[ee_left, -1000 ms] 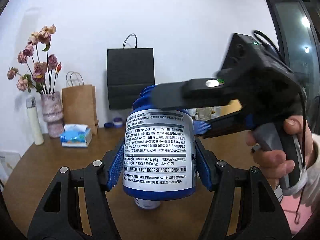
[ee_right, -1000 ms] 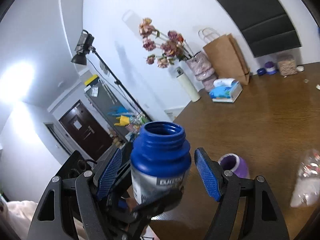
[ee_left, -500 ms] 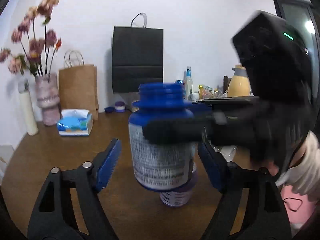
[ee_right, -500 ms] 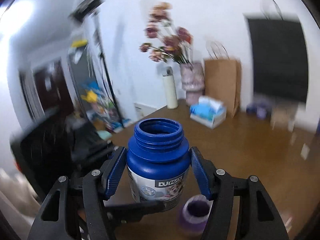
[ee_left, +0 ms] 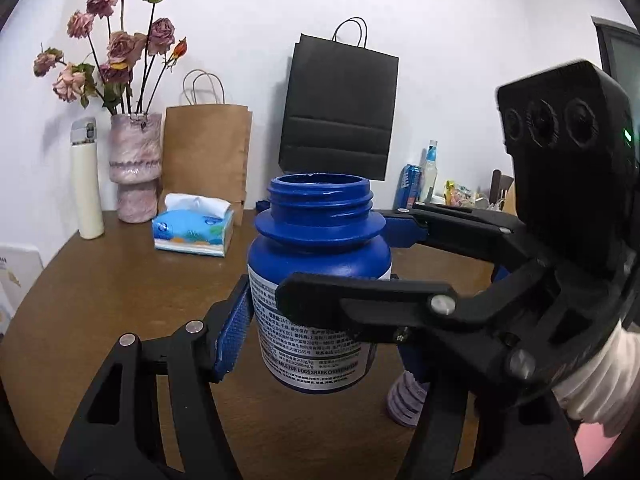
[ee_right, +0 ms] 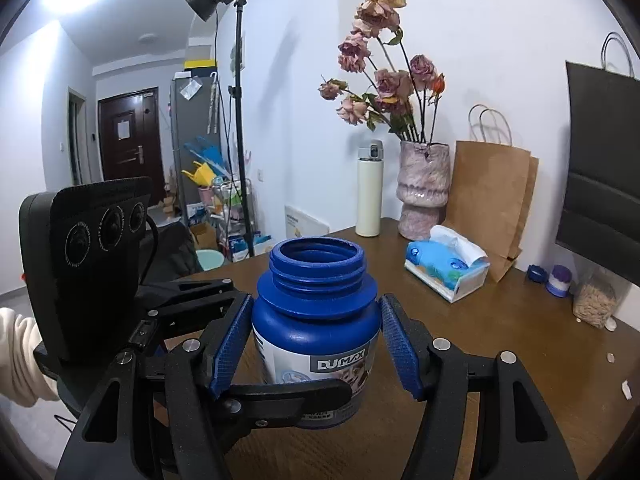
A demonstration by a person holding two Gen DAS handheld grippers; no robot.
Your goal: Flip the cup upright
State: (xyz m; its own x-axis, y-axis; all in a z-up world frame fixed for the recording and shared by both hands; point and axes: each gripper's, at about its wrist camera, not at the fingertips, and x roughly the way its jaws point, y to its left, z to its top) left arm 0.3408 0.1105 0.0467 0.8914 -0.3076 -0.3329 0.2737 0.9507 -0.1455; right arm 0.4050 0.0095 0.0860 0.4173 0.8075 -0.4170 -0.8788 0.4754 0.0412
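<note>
Blue plastic jar [ee_left: 320, 280], smooth and round-shouldered, with a threaded open neck and a white printed label around the body. Held upright, mouth up, just above the brown wooden table [ee_left: 100, 280], lifted clear of the surface.

Right gripper [ee_right: 316, 304] closed on the blue jar: ridged blue pads [ee_right: 232, 344] set against opposite sides at the shoulder, the left one flat on the wall, the right one tilted and meeting only the upper curve. Seen from the left wrist as a matte black finger [ee_left: 360, 304] crossing the label from the right.

Left gripper [ee_left: 320, 300] now with its left pad [ee_left: 232, 332] pressed to the label's edge; opposite finger hidden behind the other tool, so grip impossible to judge. Half a second earlier, both of its pads well clear of the jar, and the right wrist view smeared with motion; sharp now. Jar upright then as now.

Just behind and below the jar, a small purple ribbed container [ee_left: 404, 400] on the table. Farther back: soft tissue box [ee_left: 194, 230], mottled pink vase [ee_left: 136, 168] of dried roses, cream flask [ee_left: 86, 180], brown paper bag [ee_left: 208, 156], black paper bag [ee_left: 340, 112].
</note>
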